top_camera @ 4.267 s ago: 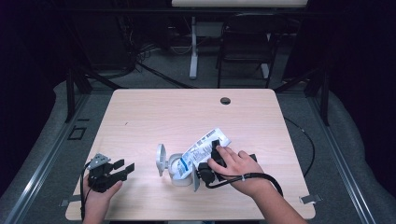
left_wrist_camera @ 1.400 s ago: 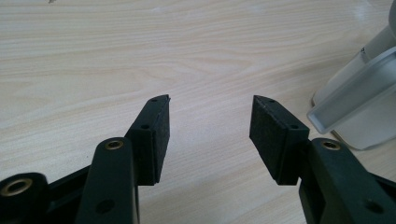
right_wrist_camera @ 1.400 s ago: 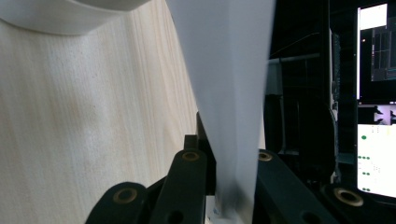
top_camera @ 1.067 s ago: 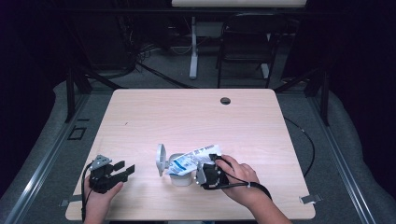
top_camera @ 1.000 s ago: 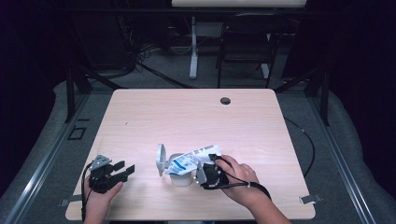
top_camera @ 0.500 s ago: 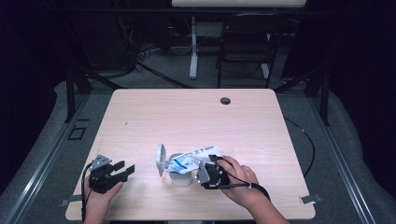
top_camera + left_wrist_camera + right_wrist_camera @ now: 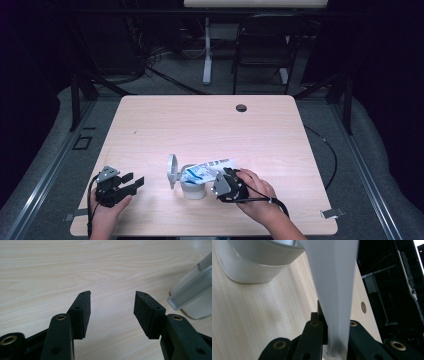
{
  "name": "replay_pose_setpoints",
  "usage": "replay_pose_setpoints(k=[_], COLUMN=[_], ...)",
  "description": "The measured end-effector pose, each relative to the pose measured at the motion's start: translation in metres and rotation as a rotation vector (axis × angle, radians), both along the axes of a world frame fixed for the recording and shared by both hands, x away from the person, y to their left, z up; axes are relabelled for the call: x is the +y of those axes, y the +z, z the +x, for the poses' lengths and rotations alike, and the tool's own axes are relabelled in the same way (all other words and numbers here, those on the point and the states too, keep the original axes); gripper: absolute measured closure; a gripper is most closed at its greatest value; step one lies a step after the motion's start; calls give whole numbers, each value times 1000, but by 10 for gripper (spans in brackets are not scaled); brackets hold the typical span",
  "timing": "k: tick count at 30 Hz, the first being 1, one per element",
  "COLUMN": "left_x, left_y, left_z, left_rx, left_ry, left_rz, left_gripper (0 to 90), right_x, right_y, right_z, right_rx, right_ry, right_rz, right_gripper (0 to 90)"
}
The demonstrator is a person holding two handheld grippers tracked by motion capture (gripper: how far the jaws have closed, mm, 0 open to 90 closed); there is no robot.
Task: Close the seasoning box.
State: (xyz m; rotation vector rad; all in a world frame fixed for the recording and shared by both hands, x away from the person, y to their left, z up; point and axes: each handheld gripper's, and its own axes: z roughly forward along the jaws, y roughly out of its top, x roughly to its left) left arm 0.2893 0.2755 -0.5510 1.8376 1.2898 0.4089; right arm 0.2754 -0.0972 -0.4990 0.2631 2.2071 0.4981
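A translucent white tub stands near the table's front edge, and its hinged lid is tipped up at its left. A white-and-blue pouch lies tilted across the tub's mouth. My right gripper is shut on the pouch's right end. In the right gripper view the pouch rises from between the closed jaws of the right gripper, with the tub just beyond. My left gripper rests open and empty at the front left. In its own view the left gripper has the tub to its right.
A round cable hole sits near the table's far edge. Beyond the table, a dark chair and a white desk leg stand on the floor. Cables trail from both grippers off the front edge.
Since the oldest frame my right gripper has drawn the pouch nearer and leftward, down onto the tub. Over the last second nothing visibly moved.
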Motion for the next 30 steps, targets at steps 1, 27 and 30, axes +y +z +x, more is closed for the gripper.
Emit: replay_pose_setpoints(k=[1, 27, 30], left_x=[0, 3, 3], left_y=[0, 0, 0], left_z=[0, -1, -1], left_rx=[0, -2, 0], left_ry=[0, 6, 5], left_rz=[0, -3, -3], left_gripper=[482, 482, 482], right_x=[0, -15, -16], right_y=[-1, -11, -11], right_z=[0, 3, 2], right_rx=[3, 128, 125], right_ry=[-1, -63, -57], right_rz=[14, 340, 344], right_gripper=[891, 893, 893])
